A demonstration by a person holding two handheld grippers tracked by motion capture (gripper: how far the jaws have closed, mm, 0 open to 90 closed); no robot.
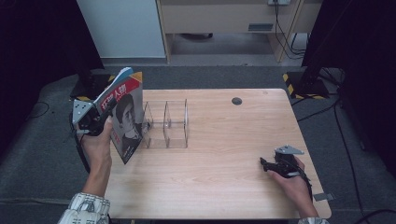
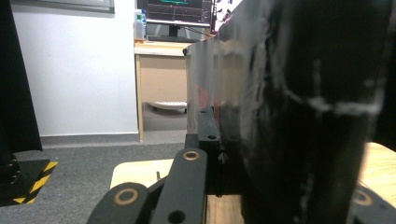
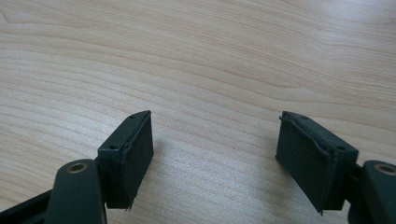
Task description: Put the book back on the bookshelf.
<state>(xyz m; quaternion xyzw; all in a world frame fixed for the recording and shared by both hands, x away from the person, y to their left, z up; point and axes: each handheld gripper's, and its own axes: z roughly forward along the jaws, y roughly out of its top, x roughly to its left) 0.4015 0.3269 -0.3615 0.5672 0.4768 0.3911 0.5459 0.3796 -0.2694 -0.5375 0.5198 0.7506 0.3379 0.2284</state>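
A magazine (image 1: pixel 125 116) with a red title band and a black-and-white portrait on its cover stands upright and tilted at the table's left edge. My left gripper (image 1: pixel 105 114) is shut on its upper left part, with the person's hand behind it. Seen from the left gripper view, the magazine (image 2: pixel 303 112) is a dark glossy sheet clamped between the jaws. Just right of the magazine, a clear acrylic divider rack (image 1: pixel 166 123) stands on the table. My right gripper (image 1: pixel 265 164) rests low at the table's front right, open, and its pads (image 3: pixel 128 156) hold nothing above bare wood.
The wooden table (image 1: pixel 224 154) has a dark cable hole (image 1: pixel 236 101) near its far edge. Beyond it are grey carpet, a desk, a white panel (image 1: pixel 122 28) and black stands with yellow-black striped bases (image 1: pixel 303 86).
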